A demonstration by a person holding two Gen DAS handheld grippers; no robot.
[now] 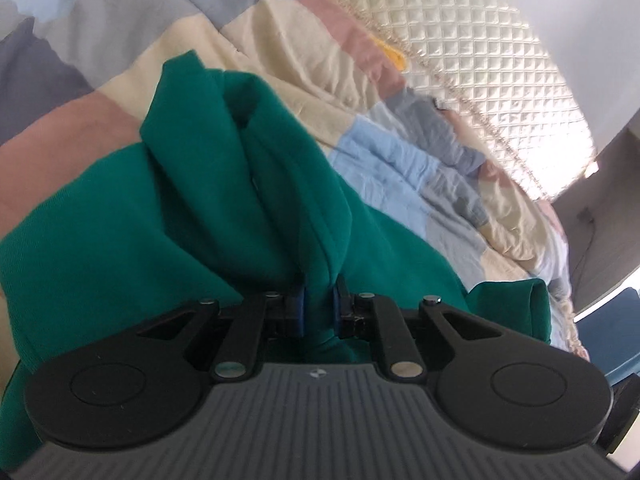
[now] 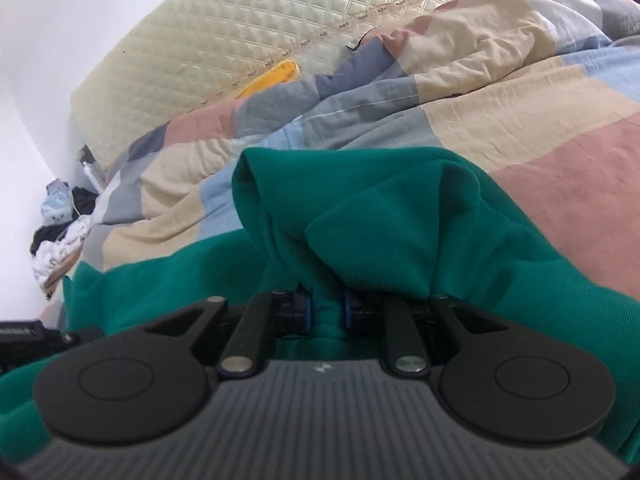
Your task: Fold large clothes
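The left claw (image 1: 319,307), black with blue pads, is clamped on a bunched fold of the large teal-green knit sweatshirt (image 1: 120,216), the fabric rising in a ridge straight ahead of its fingers; a cuffed sleeve end of the same garment lies just to its right. The right claw (image 2: 327,312) is likewise closed on a gathered pleat of the teal-green sweatshirt (image 2: 400,220), which spreads out to either side of it and mounds up directly in front. Beneath and beyond the garment in both views lies a rumpled patchwork quilt of cream, dusty-pink, grey and pale-blue squares (image 1: 280,60) (image 2: 500,92), covering the bed. Farther ahead of the right claw, a yellow object (image 2: 276,76) rests at the quilt's far edge against a cream diamond-quilted headboard (image 2: 224,40), which also stands ahead and right of the left claw (image 1: 480,48). Far left of the right claw, a heap of white and dark clothes (image 2: 60,240) sits beside the bed
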